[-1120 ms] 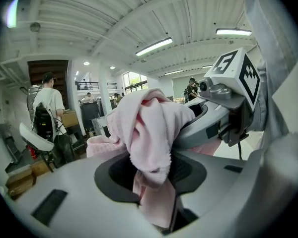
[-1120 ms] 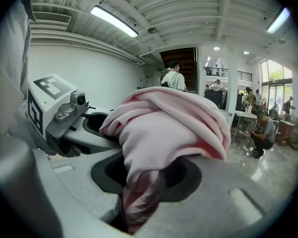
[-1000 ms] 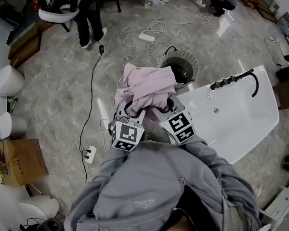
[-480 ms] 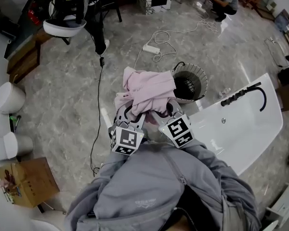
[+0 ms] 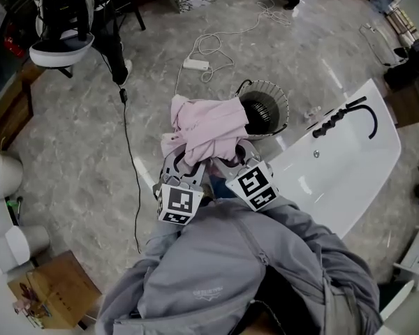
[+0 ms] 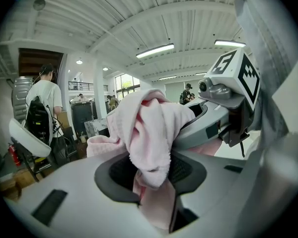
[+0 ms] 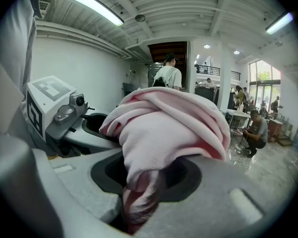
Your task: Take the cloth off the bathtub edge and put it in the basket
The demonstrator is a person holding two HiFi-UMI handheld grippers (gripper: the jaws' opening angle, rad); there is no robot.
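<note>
A pink cloth (image 5: 206,128) hangs bunched in the air, held by both grippers side by side. My left gripper (image 5: 188,165) is shut on its left part, and the cloth (image 6: 149,133) fills that gripper's jaws. My right gripper (image 5: 227,160) is shut on the right part, with folds of cloth (image 7: 169,133) spilling over its jaws. The round wire basket (image 5: 264,108) stands on the floor just right of the cloth, beside the end of the white bathtub (image 5: 349,166). The cloth's right edge overlaps the basket's rim in the head view.
A black tap (image 5: 346,117) sits on the bathtub's rim. A power strip with white cable (image 5: 195,64) lies on the marble floor beyond the basket, and a black cable (image 5: 129,152) runs down the left. A person (image 5: 105,26) stands at far left; a cardboard box (image 5: 52,295) is at lower left.
Both grippers have carried the cloth together across the floor, away from the bathtub rim and toward the basket. Their hold on the cloth is unchanged.
</note>
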